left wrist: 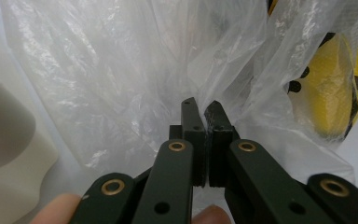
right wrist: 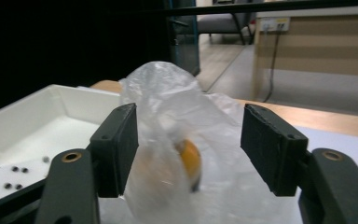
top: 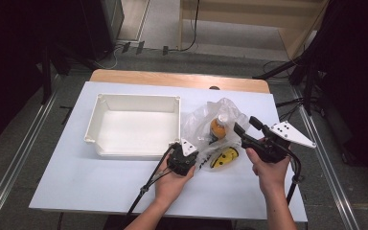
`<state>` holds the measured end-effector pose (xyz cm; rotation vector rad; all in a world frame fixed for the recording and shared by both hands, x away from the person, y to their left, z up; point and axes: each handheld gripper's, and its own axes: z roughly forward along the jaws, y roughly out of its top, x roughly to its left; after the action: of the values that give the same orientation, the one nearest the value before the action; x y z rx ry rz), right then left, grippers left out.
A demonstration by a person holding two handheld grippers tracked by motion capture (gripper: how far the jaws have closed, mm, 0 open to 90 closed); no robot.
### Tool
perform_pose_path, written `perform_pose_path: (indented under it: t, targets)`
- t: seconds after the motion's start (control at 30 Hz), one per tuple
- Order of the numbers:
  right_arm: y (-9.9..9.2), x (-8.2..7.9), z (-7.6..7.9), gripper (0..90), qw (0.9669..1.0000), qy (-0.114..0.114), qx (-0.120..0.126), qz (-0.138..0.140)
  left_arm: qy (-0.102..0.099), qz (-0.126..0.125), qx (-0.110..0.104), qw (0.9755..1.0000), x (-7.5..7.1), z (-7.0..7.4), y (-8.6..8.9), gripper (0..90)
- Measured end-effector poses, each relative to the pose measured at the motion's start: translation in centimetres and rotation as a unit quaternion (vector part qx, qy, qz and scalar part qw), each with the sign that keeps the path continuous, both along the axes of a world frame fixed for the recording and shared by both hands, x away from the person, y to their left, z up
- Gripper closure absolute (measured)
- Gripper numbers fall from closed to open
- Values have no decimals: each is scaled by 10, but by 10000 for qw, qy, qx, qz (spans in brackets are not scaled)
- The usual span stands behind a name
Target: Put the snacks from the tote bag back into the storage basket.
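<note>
Left gripper (left wrist: 204, 109) is clamped on the crinkly clear plastic bag (left wrist: 135, 74), right gripper (right wrist: 189, 149) hangs wide apart.

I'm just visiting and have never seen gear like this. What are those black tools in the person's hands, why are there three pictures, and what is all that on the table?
No robot here: a person holds a hand-operated two-jaw gripper in each hand. One picture comes from a camera above the table; the other two come from cameras riding on the grippers, looking along their black jaws.

On the white table lie a white tray and a clear plastic bag with an orange bottle inside. A yellow item with black spots lies at the bag's near edge.

The left gripper is shut, pinching the bag's plastic. The right gripper is open, raised above the table and pointing at the bag, gripping nothing.
</note>
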<state>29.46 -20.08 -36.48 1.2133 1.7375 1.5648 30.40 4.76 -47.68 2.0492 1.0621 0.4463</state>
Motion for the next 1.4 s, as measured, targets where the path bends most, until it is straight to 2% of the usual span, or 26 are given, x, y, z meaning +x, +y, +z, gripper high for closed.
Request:
perform_pose_path:
  t: [0.07, 0.1, 0.17, 0.23, 0.3, 0.33, 0.4, 0.53, 0.6, 0.73, 0.8, 0.87, 0.97, 1.1, 1.2, 1.23, 1.3, 1.33, 1.4]
  targets:
    - [6, 2, 1, 274, 10000, -10, 27, 49, 15, 18, -19, 10000, 0, 0, 0, 900]
    - [12, 3, 2, 264, 10000, -22, -69, 7, 14, 19, -30, 10000, 0, 0, 0, 900]
    - [20, 6, 2, 312, 9995, -76, -275, -106, 20, 17, -37, 10000, 0, 0, 0, 900]
    - [24, 8, 0, 498, 9991, -57, -360, -226, 20, 6, -36, 10000, 0, 0, 1, 900]
    - [24, 12, -2, 705, 9996, 26, -289, -66, 14, 10, -49, 10000, 0, 0, 1, 900]
    - [24, 14, -2, 777, 9996, 54, -267, -22, 13, -5, -60, 10000, 0, 0, 1, 900]
    - [26, 17, -3, 881, 9992, 25, -372, -123, 21, -1, -91, 10000, 0, 0, 2, 900]
    - [22, 30, -6, 900, 9988, 18, -315, -367, 28, -5, -123, 9999, 1, 0, 2, 900]
    - [19, 39, -12, 900, 9980, 114, -329, -537, 21, -7, -116, 9999, 0, 0, 2, 900]
    - [11, 57, -29, 900, 9948, 451, -402, -824, 42, -11, -115, 9999, 0, 0, 3, 900]
    - [7, 64, -42, 900, 9920, 741, -492, -894, 44, -15, -106, 9999, 0, 1, 3, 900]
    - [4, 70, -56, 900, 9879, 1097, -588, -922, 36, -12, -119, 9999, 0, 1, 3, 900]
    - [-1, 74, -79, 900, 9805, 1475, -808, -1013, 40, -10, -102, 9999, 0, 1, 4, 900]
    - [-9, 77, -103, 900, 9710, 1939, -884, -1082, 46, 2, -103, 9999, 0, 1, 4, 900]
    - [-11, 79, -118, 900, 9613, 2326, -962, -1117, 69, 19, -143, 9999, 1, 0, 3, 900]
    - [-12, 79, -120, 900, 9598, 2372, -971, -1144, 67, 19, -120, 9999, 1, 0, 3, 900]
    - [-10, 79, -119, 900, 9570, 2350, -1192, -1213, 67, 21, -119, 9999, 1, 0, 3, 900]
    - [-9, 79, -118, 900, 9565, 2331, -1274, -1208, 65, 22, -119, 9999, 1, 0, 3, 900]
    - [-9, 79, -118, 891, 9565, 2333, -1279, -1200, 71, 18, -125, 9999, 1, 0, 4, 900]
